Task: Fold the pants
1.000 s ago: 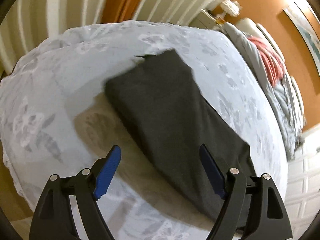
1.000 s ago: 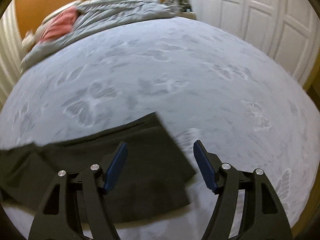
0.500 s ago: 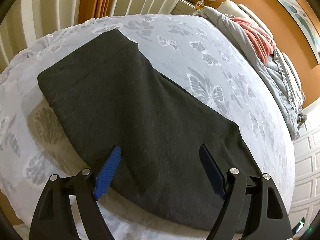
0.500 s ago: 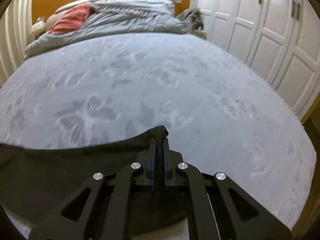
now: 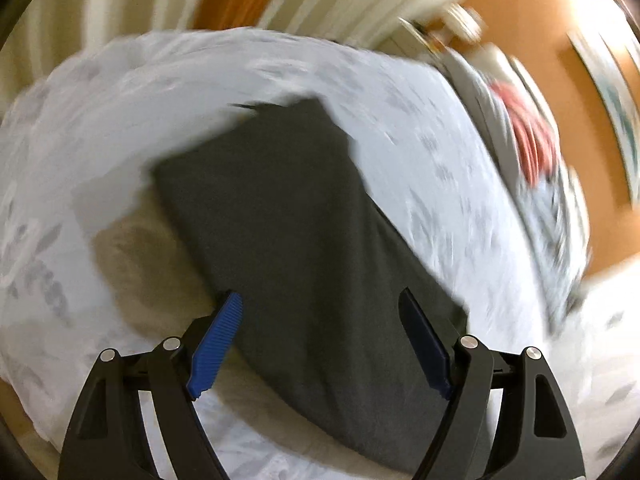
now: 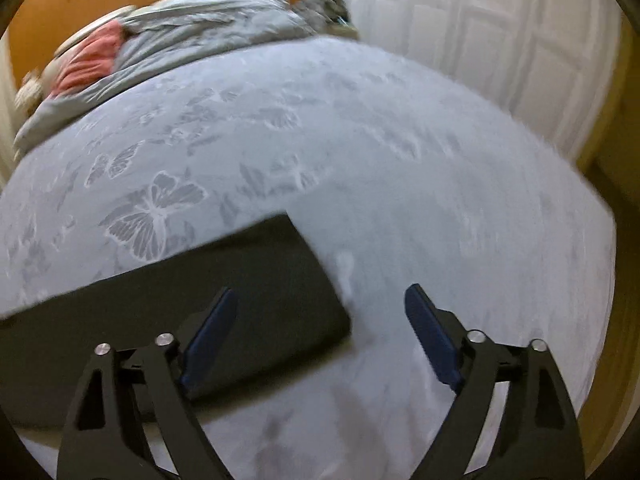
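right tongs: jaws opening after a pinch on the pants, now empty above their corner
left tongs: wide, empty, over pants on bed
task: fold laid, released

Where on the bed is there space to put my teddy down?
Biggest free patch: the pale butterfly-print bedspread between the folded dark grey pants and the white closet doors. A smaller bare strip lies left of the pants, toward the striped curtains. Crowded: the head end, under the rumpled grey duvet and pink blanket.
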Tool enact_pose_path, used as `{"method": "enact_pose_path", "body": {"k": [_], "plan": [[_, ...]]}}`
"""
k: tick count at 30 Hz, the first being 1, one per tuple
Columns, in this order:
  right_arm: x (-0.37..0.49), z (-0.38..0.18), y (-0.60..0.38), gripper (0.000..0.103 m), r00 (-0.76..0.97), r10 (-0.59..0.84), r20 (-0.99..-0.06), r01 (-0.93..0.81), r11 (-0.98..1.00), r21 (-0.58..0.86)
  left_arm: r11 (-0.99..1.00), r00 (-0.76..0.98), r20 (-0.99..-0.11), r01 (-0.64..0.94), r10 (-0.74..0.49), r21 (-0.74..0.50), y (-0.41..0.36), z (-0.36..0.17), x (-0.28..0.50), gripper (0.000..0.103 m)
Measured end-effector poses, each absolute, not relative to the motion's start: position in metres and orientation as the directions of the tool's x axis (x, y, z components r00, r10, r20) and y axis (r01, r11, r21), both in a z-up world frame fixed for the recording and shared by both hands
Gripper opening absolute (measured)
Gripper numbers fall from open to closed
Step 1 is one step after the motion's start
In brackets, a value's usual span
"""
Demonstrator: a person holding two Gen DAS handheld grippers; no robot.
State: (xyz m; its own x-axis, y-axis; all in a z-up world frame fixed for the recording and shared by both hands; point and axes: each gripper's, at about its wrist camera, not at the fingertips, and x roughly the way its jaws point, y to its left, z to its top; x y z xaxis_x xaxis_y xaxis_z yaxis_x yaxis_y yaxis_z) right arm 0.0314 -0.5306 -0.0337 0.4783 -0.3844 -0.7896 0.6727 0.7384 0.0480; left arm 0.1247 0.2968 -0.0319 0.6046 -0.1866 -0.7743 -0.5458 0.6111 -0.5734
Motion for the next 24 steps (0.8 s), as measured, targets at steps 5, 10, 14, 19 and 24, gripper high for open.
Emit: {"method": "enact_pose_path", "body": {"k": [5,10,14,19,24], "plan": [[0.020,-0.045,-0.508,0.090,0.510,-0.190,-0.839,0.667,0.703,0.246,0.380,0.625,-0.758,-0.666,-0.186,-0.642,0.365,-0.047,0.088,0.078],[0.029,-0.055,-0.482,0.090,0.479,-0.137,-0.867,0.655,0.713,0.250,0.373,0.604,-0.742,-0.643,-0.291,-0.669,0.376,-0.061,0.083,0.078],[0.043,-0.053,-0.469,0.090,0.480,-0.153,-0.864,0.652,0.721,0.235,0.382,0.609,-0.694,-0.580,-0.384,-0.720,0.368,-0.068,0.103,0.078],[0.053,-0.056,-0.465,0.094,0.476,-0.165,-0.864,0.664,0.712,0.229,0.380,0.576,-0.683,-0.568,-0.449,-0.730,0.358,-0.092,0.139,0.091],[0.041,-0.069,-0.484,0.094,0.449,-0.162,-0.879,0.715,0.655,0.244,0.365,0.620,-0.656,-0.545,-0.431,-0.755,0.358,-0.084,0.145,0.020]]}}
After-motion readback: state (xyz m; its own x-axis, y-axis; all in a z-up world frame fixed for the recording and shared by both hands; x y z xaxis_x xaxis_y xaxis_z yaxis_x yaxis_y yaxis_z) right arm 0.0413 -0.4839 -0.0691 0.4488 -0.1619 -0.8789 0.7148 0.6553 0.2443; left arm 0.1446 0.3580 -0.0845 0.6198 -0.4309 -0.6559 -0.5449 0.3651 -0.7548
